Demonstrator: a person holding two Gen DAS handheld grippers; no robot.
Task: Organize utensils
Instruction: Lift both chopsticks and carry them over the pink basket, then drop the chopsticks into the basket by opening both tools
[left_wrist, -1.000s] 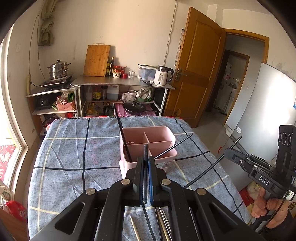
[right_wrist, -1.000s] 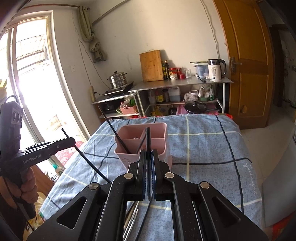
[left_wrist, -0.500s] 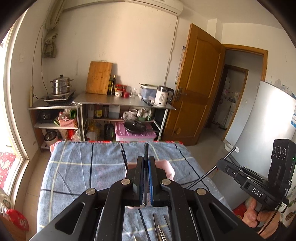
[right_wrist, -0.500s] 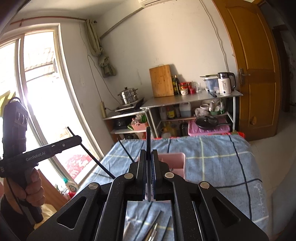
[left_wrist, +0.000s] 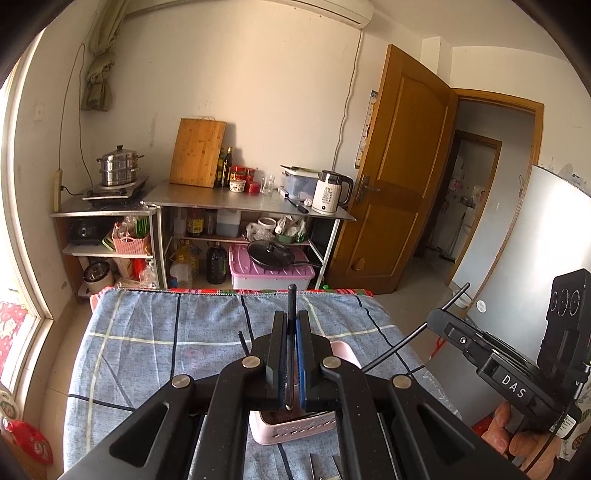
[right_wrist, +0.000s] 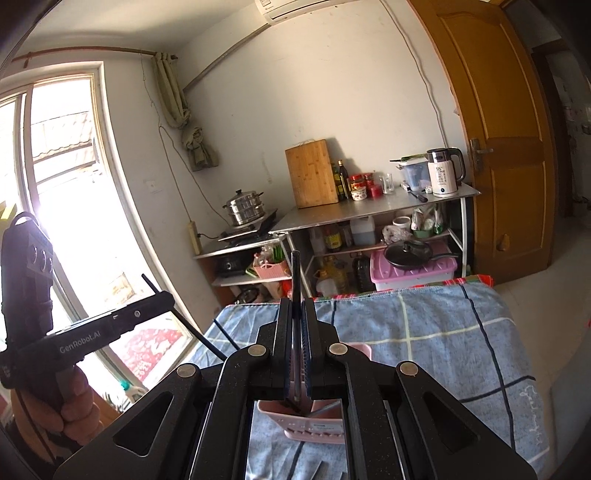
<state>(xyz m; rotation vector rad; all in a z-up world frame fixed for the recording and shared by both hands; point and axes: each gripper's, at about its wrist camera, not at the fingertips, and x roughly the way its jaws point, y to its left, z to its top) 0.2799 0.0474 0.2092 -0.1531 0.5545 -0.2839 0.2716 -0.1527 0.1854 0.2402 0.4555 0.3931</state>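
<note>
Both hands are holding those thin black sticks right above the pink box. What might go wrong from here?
1. Each tool, left and right, pinches its black chopstick on a thin stretch, so one may twist or slip out.
2. The pink organizer is mostly hidden behind the tools, so a lowered stick may hit its rim and land on the blue cloth.

home kitchen: steamer pot (left_wrist: 119, 165), kettle (left_wrist: 331, 192), cutting board (left_wrist: 198, 152).

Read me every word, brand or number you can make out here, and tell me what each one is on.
"DAS": side of the right gripper.
"GenRobot.AI": side of the left gripper.
"55": display on the white kettle, with small marks after it that are unreadable.
Wall calendar beside the door: print too small to read.
Bottle and jar labels on the shelves: blurred.
</note>
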